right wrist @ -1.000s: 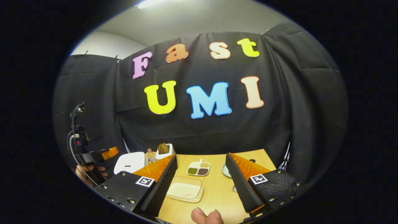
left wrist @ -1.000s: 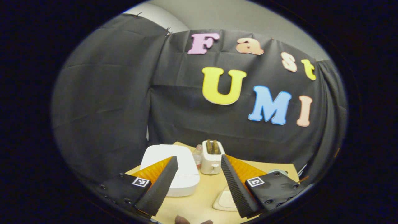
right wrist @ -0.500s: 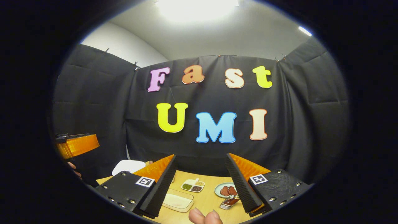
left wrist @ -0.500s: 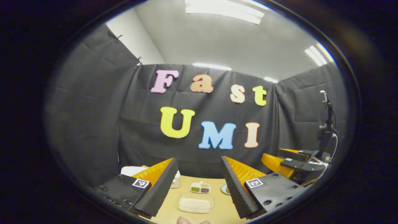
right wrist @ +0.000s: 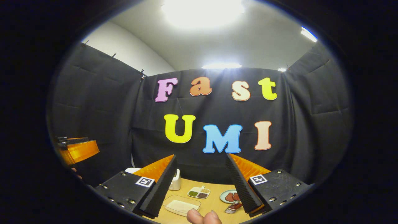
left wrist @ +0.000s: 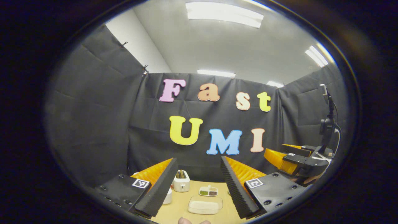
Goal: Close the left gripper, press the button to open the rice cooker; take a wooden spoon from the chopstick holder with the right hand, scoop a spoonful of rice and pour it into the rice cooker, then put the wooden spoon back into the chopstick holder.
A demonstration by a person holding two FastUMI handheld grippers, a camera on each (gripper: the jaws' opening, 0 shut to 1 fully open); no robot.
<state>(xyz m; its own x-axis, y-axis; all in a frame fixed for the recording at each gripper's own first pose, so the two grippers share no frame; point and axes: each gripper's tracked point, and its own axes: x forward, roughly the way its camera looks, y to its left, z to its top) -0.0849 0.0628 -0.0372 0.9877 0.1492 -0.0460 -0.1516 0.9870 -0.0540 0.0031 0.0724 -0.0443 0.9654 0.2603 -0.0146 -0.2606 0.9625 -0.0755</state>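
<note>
My left gripper [left wrist: 198, 160] is held high and open, with nothing between its fingers. Past it on the wooden table [left wrist: 177, 208] stand the white chopstick holder [left wrist: 181, 183], with brown wooden handles in it, and a clear box of rice [left wrist: 205, 206]. In the right gripper view, my right gripper [right wrist: 201, 156] is also open and holds nothing. There the white rice cooker [right wrist: 132, 170] peeks out at the left, lid down. The chopstick holder [right wrist: 176, 182] is half hidden by a finger, and the rice box [right wrist: 182, 206] lies below it. Each gripper sees the other at its side.
A small divided dish of grains [right wrist: 199, 193] sits mid-table, with a plate of meat [right wrist: 230, 196] and a small clear dish [right wrist: 233, 207] to its right. The booth's black cloth wall stands close behind the table. A thumb [right wrist: 203, 217] shows at the bottom edge.
Both cameras have tilted up, so the table has sunk to the bottom of each view. The left view has swung right, off the rice cooker. Both grippers stay open.
</note>
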